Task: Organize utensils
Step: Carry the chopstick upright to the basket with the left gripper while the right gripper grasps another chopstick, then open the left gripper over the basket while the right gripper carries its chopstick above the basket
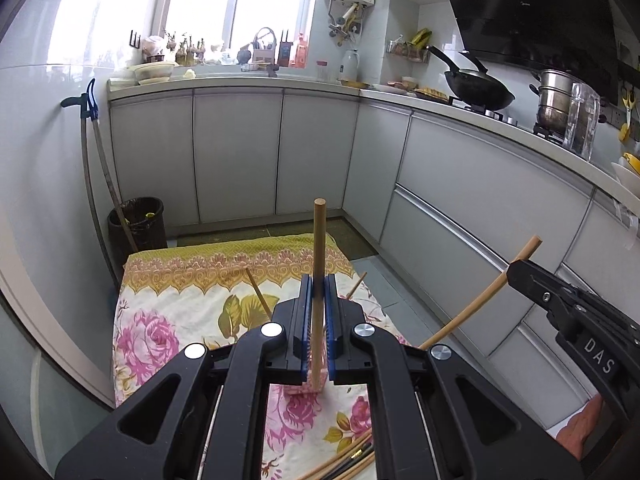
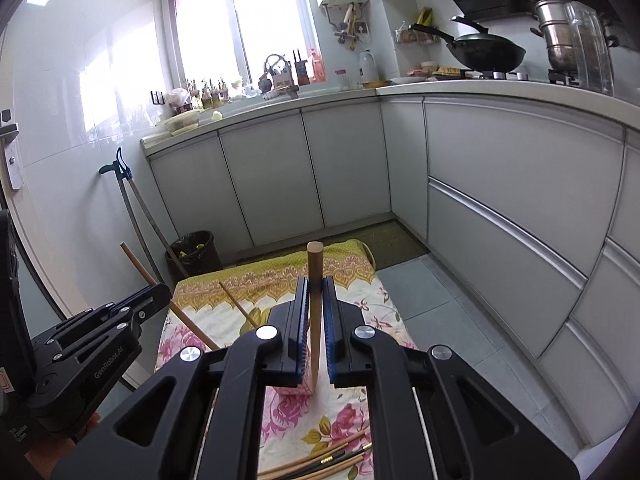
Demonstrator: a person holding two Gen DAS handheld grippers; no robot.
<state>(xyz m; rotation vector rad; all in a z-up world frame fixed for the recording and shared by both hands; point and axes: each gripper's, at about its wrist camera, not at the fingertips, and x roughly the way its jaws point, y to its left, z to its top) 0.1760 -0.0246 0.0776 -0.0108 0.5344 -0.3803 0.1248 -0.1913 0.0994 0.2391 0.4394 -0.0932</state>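
Note:
My left gripper [image 1: 319, 286] is shut on a wooden chopstick [image 1: 319, 240] that stands upright between the blue pads. My right gripper [image 2: 316, 288] is shut on another wooden chopstick [image 2: 315, 268], also upright. Both chopsticks' lower ends reach down to a pink holder [image 2: 298, 389] on the flowered cloth [image 2: 352, 300]; the holder also shows in the left wrist view [image 1: 302, 390]. Two thinner chopsticks [image 1: 258, 292] stick up from behind the fingers. Several loose chopsticks [image 2: 320, 460] lie on the cloth near the camera. Each gripper shows in the other's view: the right one [image 1: 512, 276], the left one [image 2: 160, 294].
The cloth covers a low table [image 1: 128, 272] in a narrow kitchen. Grey cabinets [image 1: 240, 152] run along the back and right. A dark waste bin [image 1: 138, 228] and long-handled tools [image 1: 94, 160] stand at the left wall. A wok [image 1: 478, 90] and pot [image 1: 554, 100] sit on the stove.

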